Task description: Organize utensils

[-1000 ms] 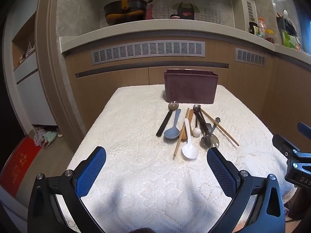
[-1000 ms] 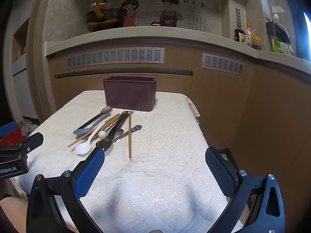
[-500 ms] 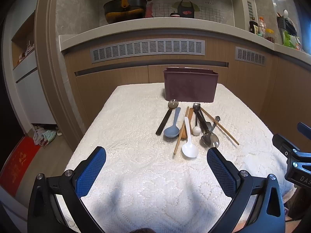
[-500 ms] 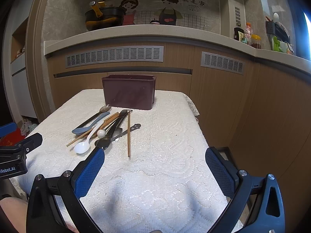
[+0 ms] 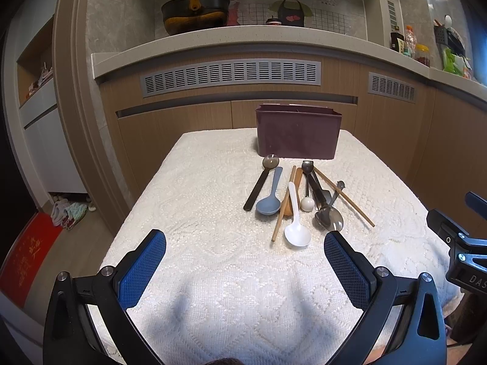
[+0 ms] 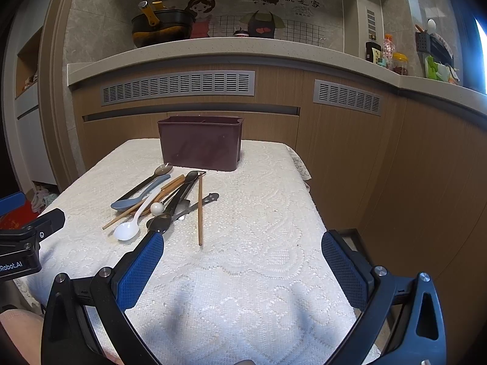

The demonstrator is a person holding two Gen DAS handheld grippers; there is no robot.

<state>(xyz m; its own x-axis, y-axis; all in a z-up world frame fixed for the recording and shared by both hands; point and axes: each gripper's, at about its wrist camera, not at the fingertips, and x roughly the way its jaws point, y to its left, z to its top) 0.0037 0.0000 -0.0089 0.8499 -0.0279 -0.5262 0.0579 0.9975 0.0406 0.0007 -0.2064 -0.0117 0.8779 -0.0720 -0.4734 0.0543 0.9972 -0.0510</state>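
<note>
A dark maroon utensil holder (image 5: pixel 297 132) (image 6: pixel 199 143) stands at the far end of a table under a white lace cloth (image 5: pixel 213 213) (image 6: pixel 258 213). In front of it lies a heap of utensils: a white spoon (image 5: pixel 296 231) (image 6: pixel 127 229), a blue-grey spoon (image 5: pixel 269 202) (image 6: pixel 134 199), a black-handled spoon (image 5: pixel 258 185), steel spoons (image 5: pixel 328 219), and wooden chopsticks (image 5: pixel 344 196) (image 6: pixel 200 210). My left gripper (image 5: pixel 245 261) hovers open near the table's front edge, short of the heap. My right gripper (image 6: pixel 242 261) is open over the cloth, right of the heap.
Behind the table runs a wooden counter front with vent grilles (image 5: pixel 231 76) and a stone top holding a black pot (image 5: pixel 194 12). Jars and bottles (image 6: pixel 383 51) stand at the right on the counter. The floor at left holds slippers (image 5: pixel 68 213) and a red mat (image 5: pixel 24 258).
Both views have crept slightly nearer to the table and holder; the utensils have not moved and both grippers stay open.
</note>
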